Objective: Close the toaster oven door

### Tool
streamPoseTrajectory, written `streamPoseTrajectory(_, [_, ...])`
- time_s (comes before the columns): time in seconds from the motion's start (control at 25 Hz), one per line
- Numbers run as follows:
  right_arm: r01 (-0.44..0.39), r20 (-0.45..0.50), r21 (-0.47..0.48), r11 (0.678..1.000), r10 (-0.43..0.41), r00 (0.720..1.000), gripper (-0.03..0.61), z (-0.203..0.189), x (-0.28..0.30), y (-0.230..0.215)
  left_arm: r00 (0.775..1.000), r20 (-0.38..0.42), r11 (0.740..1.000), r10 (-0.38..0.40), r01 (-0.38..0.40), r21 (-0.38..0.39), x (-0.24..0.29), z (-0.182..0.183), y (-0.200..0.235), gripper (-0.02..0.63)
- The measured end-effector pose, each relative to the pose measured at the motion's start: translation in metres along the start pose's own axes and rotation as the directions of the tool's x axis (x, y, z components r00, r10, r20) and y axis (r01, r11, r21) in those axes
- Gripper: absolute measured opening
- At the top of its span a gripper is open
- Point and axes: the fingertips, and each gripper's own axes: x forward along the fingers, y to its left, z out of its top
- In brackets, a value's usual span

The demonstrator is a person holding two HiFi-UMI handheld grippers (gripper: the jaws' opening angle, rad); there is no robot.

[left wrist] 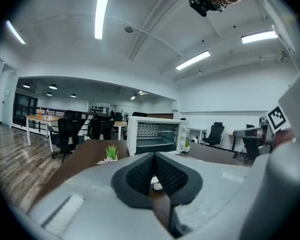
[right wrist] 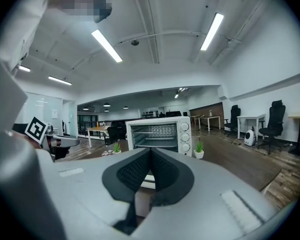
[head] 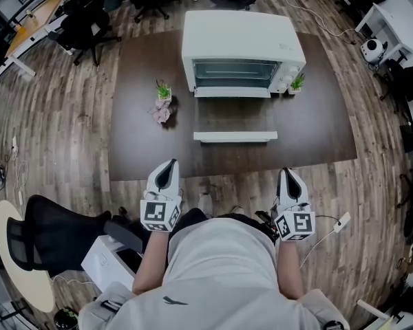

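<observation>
A white toaster oven [head: 242, 50] stands at the far side of a dark brown table [head: 138, 136], its door [head: 235, 136] hanging open and flat toward me. The oven [left wrist: 155, 134] shows ahead in the left gripper view, and the oven [right wrist: 160, 134] also ahead in the right gripper view. My left gripper [head: 166, 172] is held near my body, short of the table's near edge, shut and holding nothing. My right gripper [head: 289, 178] is level with it on the right, also shut with nothing in it. Both are well short of the door.
Two small potted plants sit on the table: one [head: 164, 91] left of the oven with a pink thing [head: 161, 113] beside it, one [head: 297, 82] at the oven's right. Black office chairs [head: 86, 19] stand behind; another chair [head: 48, 236] and a white box [head: 113, 260] are by my left.
</observation>
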Motion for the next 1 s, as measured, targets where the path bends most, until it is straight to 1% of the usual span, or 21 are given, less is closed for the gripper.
streamPoseTrajectory(0.2, [0.002, -0.016, -0.007, 1.0, -0.002, 1.0, 0.003, -0.001, 0.015, 0.011, 0.999, -0.015, 0.999, -0.041, 0.041, -0.007, 0.016, -0.002, 0.019, 0.0])
streamPoseTrajectory(0.4, [0.056, -0.024, -0.02, 0.998, -0.056, 0.998, 0.003, 0.001, 0.028, 0.006, 0.997, -0.022, 0.997, -0.077, 0.078, 0.015, 0.043, 0.006, 0.037, 0.0])
streamPoseTrajectory(0.52, [0.062, -0.036, -0.021, 0.998, -0.062, 0.997, 0.008, 0.001, 0.036, 0.0, 0.997, -0.025, 0.997, -0.076, 0.076, 0.024, 0.059, 0.013, 0.045, 0.0])
streamPoseTrajectory(0.8, [0.0, -0.034, -0.01, 1.0, 0.0, 0.999, 0.02, 0.007, 0.074, -0.027, 1.0, -0.026, 0.999, -0.001, 0.002, 0.032, 0.094, 0.022, 0.056, 0.0])
streamPoseTrajectory(1.0, [-0.111, -0.059, -0.015, 0.994, 0.11, 0.992, 0.055, 0.008, 0.103, -0.043, 0.998, -0.032, 0.998, 0.054, -0.053, 0.029, 0.102, 0.025, 0.047, 0.0])
